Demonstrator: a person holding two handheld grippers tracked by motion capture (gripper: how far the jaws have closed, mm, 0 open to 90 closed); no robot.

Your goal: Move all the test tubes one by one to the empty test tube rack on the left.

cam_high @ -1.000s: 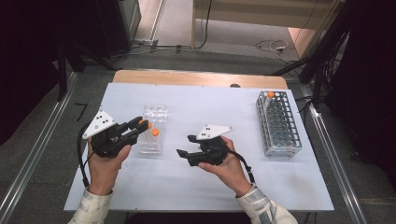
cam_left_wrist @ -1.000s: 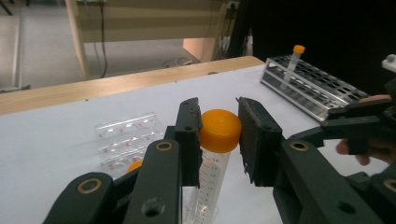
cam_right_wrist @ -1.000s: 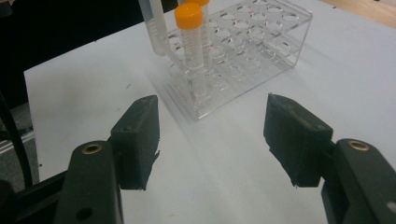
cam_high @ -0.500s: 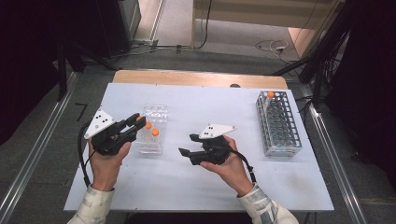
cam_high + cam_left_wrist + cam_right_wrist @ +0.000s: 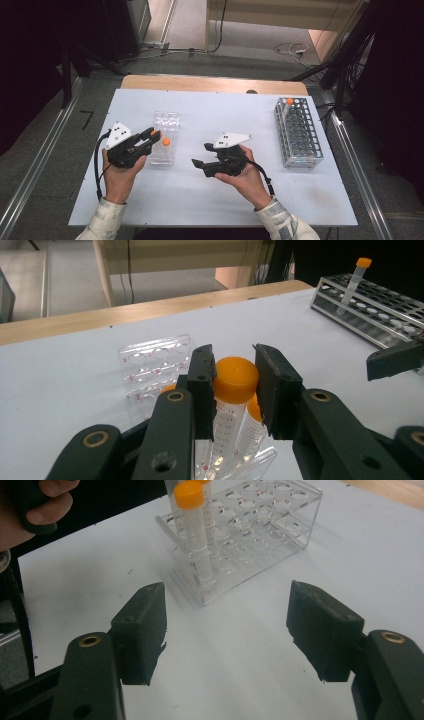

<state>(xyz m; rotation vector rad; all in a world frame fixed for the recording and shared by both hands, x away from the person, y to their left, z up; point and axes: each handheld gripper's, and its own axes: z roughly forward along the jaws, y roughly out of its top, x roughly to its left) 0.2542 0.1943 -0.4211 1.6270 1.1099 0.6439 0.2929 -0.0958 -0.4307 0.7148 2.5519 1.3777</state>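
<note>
The left gripper (image 5: pixel 234 390) has its fingers (image 5: pixel 202 385) clamped tight on the orange cap (image 5: pixel 235 379) of a clear tube (image 5: pixel 226 427), which sits low at the near end of the clear plastic rack (image 5: pixel 165 131) on the left of the surface (image 5: pixel 210 200), beside a second orange-capped tube (image 5: pixel 252 427). The grip is all on the cap, none on the body, so I'd worry the tube swings or the cap loosens if the hand tilts. That light rack could also tip or slide if the tube drags against its holes or knocks its neighbour. The right gripper (image 5: pixel 227 630) holds nothing; its fingers have just been spreading wider, with only bare surface between them, pointed at the rack. The wire rack (image 5: pixel 298 132) stands well apart at the right, one tube (image 5: pixel 288 106) in its far corner; crossing that gap on a cap-only grip looks like the likeliest place for a drop.
</note>
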